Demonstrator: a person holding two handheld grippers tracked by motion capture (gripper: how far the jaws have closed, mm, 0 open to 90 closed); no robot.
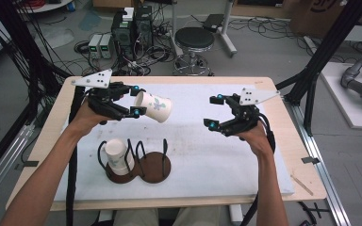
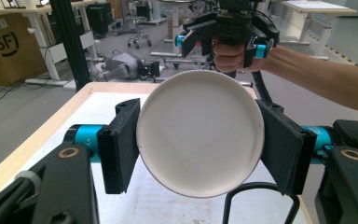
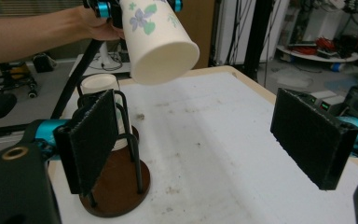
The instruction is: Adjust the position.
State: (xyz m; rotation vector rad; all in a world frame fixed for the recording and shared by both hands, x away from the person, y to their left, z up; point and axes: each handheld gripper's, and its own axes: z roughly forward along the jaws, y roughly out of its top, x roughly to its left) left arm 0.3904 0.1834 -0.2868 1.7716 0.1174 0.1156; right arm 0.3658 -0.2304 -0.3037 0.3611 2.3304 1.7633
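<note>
the pale wooden table (image 1: 52, 122) carries a white foam mat (image 1: 207, 165) that leaves a bare wooden margin at 9 o'clock and 3 o'clock. in the high view, towards 7 o'clock on the mat, stands a dark brown two-ring wire cup holder (image 1: 143, 162); a second white paper cup (image 1: 116, 155) sits upright in its left ring, and the right ring is open. the middle of the mat, between the two grippers, is bare and offers open room, as does the stretch towards 5 o'clock.

the white paper cup with blue-green flower print (image 1: 154, 106) hangs in the air above the mat at about 10 o'clock, tilted nearly on its side, with its flat bottom pointing towards 3 o'clock. the left gripper view looks straight at the cup's round white mouth (image 2: 200, 133). in the right gripper view the flowers show on its side wall (image 3: 156, 39), above and just beyond the holder.

the left gripper (image 1: 134, 100) is clamped on this cup near its rim, one black pad (image 2: 119, 144) pressed on each side of it, the person's left hand (image 1: 87, 117) behind it.

the right gripper (image 1: 215, 112), at about 2 o'clock over the mat, is spread wide with nothing between its black pads (image 3: 312, 135); it touches nothing and stands well apart from the cup. the right hand (image 1: 254, 134) holds it.
</note>
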